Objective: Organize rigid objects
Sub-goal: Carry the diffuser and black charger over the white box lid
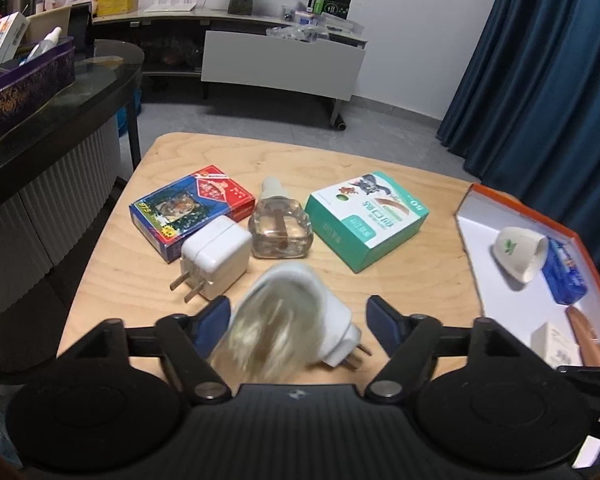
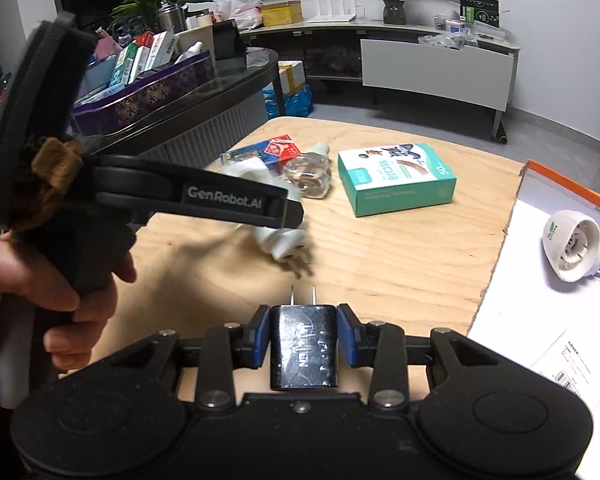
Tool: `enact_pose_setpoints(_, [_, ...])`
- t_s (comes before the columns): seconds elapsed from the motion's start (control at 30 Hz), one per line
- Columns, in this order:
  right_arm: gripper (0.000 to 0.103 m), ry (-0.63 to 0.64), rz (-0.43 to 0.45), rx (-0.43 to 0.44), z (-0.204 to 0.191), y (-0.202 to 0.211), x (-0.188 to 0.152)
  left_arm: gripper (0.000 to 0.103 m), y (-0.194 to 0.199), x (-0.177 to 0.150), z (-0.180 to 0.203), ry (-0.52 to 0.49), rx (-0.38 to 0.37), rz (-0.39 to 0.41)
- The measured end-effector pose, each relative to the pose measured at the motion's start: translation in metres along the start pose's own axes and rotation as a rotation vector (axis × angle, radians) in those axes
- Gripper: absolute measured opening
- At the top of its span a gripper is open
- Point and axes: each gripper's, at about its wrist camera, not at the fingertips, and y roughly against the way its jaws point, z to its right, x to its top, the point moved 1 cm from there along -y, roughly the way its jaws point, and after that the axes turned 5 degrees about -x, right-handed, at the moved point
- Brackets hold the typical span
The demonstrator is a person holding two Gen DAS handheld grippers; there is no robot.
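Observation:
My left gripper stands open low over the wooden table. A white plug-in heater with a glass bottle lies blurred between its fingers, with a gap to the right pad. The same heater shows below that gripper in the right wrist view. My right gripper is shut on a black charger with its prongs pointing forward, held above the table's near edge. On the table lie a white charger, a card box, a glass refill bottle and a green box.
An orange-rimmed white box at the table's right edge holds a white heater shell, a blue packet, a brown item and a small white carton. A dark counter stands left. A hand grips the left tool.

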Motion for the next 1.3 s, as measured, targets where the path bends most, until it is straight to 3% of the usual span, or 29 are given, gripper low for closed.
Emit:
enact_pose_setpoints(0.1, [0.044, -0.007, 0.003, -0.003, 0.002, 0.0, 0.0, 0.072, -0.005, -0.002, -0.002, -0.008, -0.011, -0.008])
enact_pose_setpoints(0.37, [0.044, -0.021, 0.024, -0.011, 0.006, 0.007, 0.002, 0.071, 0.01, -0.005, -0.001, 0.007, -0.056, 0.023])
enact_pose_setpoints(0.4, [0.044, -0.026, 0.03, -0.015, 0.007, 0.009, 0.003, 0.061, 0.014, -0.004, 0.001, 0.008, -0.061, 0.029])
enact_pose_setpoints(0.77, [0.044, -0.085, 0.088, -0.08, 0.03, 0.043, 0.002, 0.061, 0.033, -0.009, 0.021, -0.002, -0.121, 0.038])
enact_pose_setpoints(1.3, [0.044, -0.212, 0.181, -0.21, 0.08, 0.099, -0.011, 0.059, 0.056, 0.001, 0.082, -0.069, -0.253, 0.084])
